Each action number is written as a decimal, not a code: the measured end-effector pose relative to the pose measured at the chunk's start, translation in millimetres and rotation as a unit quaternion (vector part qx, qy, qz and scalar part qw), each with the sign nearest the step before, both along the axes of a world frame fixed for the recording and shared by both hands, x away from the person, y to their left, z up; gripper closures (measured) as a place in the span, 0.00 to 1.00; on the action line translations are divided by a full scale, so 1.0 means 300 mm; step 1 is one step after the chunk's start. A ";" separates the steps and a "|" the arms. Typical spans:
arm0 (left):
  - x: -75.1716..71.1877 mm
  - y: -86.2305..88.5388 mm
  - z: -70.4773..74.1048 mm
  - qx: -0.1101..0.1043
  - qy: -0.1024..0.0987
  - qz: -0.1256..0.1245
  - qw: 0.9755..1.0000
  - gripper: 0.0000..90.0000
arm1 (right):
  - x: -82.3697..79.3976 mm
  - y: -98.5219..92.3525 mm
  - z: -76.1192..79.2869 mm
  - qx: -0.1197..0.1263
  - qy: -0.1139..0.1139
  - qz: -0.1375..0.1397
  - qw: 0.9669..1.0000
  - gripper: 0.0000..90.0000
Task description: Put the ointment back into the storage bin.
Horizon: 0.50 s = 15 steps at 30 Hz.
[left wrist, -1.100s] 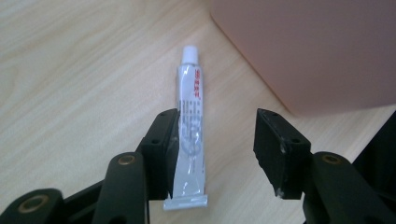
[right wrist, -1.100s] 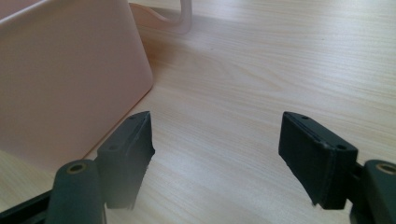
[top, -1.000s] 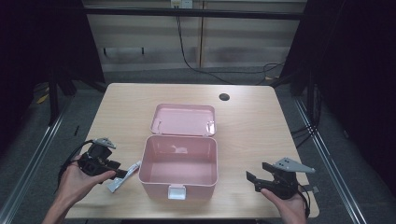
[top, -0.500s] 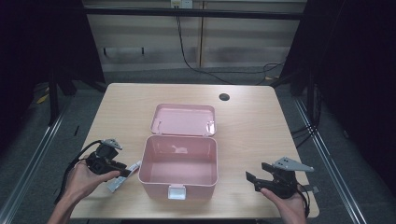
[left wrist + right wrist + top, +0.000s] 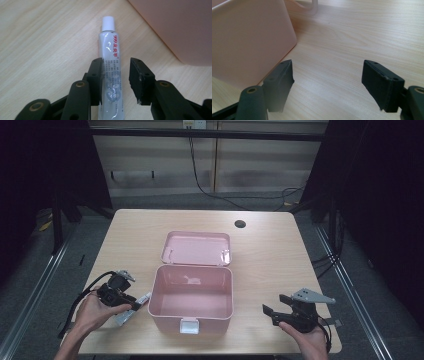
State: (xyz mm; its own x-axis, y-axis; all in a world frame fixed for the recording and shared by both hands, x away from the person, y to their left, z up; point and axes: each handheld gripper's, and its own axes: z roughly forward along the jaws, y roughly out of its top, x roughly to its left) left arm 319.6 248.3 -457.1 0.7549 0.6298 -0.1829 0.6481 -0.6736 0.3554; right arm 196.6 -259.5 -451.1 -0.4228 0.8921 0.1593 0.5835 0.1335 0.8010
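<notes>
The left gripper (image 5: 115, 82) is sitting low over a white tube (image 5: 111, 72) lying flat on the table (image 5: 270, 250), just beside the open pink box (image 5: 191, 297). Its jaws are standing partly open on either side of the tube; one is touching it, the other is showing a gap, so no firm grip is evident. The tube's lower end is running out of frame. Red print is reading "999" with characters too small to read. The right gripper (image 5: 328, 82) is gaping wide, holding nothing, near the box's right side.

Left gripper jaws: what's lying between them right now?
A white tube lies on the table between the left gripper's open jaws, cap pointing away, in the left gripper view.
</notes>
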 end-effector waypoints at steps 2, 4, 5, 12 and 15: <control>0.002 -0.001 -0.004 0.006 -0.003 0.003 1.000 0.72 | 0.001 0.000 -0.001 -0.003 0.001 0.001 1.000 0.28; 0.004 0.001 -0.006 0.002 -0.002 -0.001 1.000 0.72 | 0.000 0.000 0.000 -0.002 0.001 0.002 1.000 0.28; 0.003 -0.003 -0.010 0.008 -0.006 0.002 1.000 0.72 | -0.001 0.001 0.000 -0.001 0.000 0.002 1.000 0.28; 0.003 -0.009 -0.021 0.019 0.001 -0.008 1.000 0.76 | 0.000 0.002 0.001 -0.001 0.000 0.001 1.000 0.27; 0.001 -0.019 -0.033 0.033 -0.001 -0.017 0.999 0.74 | 0.002 0.002 -0.003 -0.004 0.005 0.002 1.000 0.28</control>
